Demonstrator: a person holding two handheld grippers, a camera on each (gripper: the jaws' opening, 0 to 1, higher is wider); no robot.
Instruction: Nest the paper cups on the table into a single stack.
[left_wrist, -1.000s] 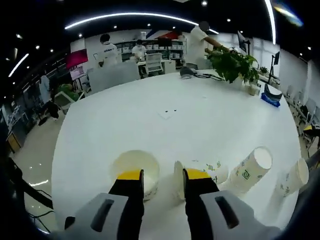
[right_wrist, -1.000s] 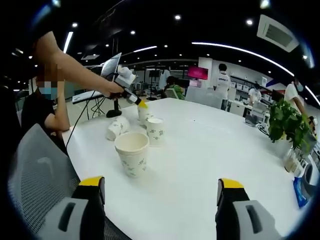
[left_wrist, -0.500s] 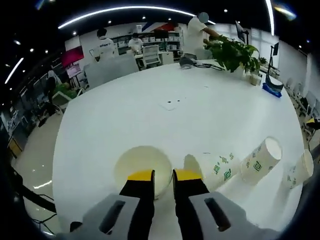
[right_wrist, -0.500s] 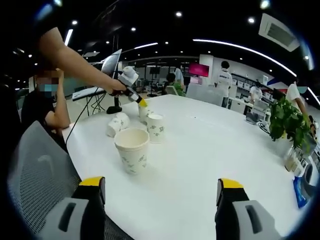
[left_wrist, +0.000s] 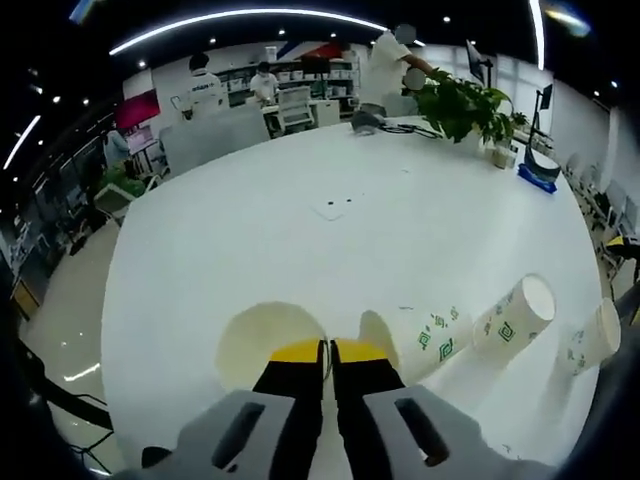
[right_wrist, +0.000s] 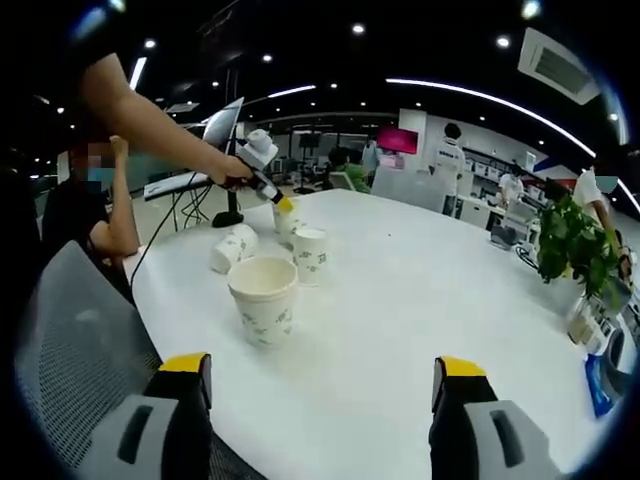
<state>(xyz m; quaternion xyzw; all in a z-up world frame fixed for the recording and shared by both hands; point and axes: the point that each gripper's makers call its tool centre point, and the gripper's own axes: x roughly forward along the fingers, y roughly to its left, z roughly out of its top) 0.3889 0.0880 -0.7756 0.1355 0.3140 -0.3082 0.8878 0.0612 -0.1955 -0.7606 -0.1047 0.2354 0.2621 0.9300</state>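
Note:
My left gripper (left_wrist: 327, 350) is shut on the near rim of an upright white paper cup (left_wrist: 255, 338) with green print. Just to its right is a second cup (left_wrist: 425, 335), then a third cup (left_wrist: 515, 312) and one more cup (left_wrist: 590, 340) at the edge. In the right gripper view a hand holds the left gripper (right_wrist: 284, 206) down on the far cup (right_wrist: 290, 228). Closer stand another cup (right_wrist: 311, 255) and a wider cup (right_wrist: 263, 300), and a cup (right_wrist: 230, 250) lies on its side. My right gripper (right_wrist: 322, 368) stands open, well short of the cups.
The big white table (left_wrist: 330, 230) stretches away, with a potted plant (left_wrist: 462, 105) and small items at its far side. A grey chair back (right_wrist: 80, 350) sits at the near left. People stand and sit around the office beyond.
The left jaws have come together from a wide gap onto the cup's rim. The right gripper has stayed where it was, open.

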